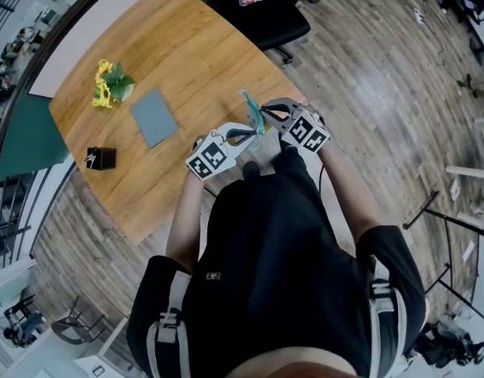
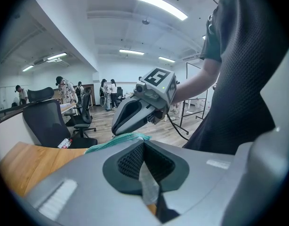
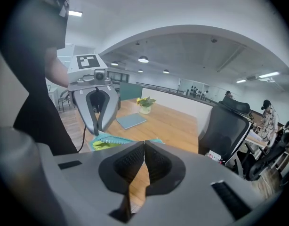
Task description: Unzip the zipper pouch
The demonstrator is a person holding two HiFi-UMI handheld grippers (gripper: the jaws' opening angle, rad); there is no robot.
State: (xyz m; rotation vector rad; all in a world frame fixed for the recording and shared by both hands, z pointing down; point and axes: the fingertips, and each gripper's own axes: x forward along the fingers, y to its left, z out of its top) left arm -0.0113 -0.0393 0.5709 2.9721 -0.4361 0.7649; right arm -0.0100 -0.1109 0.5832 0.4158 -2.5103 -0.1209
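In the head view the zipper pouch is too small to show its zipper. In the gripper views the left tongs and right tongs cover all but its teal edge. A pale strip pinched in the left tongs is mostly hidden and cannot be identified, and the closed tips of the right tongs conceal whether they nip the pouch.
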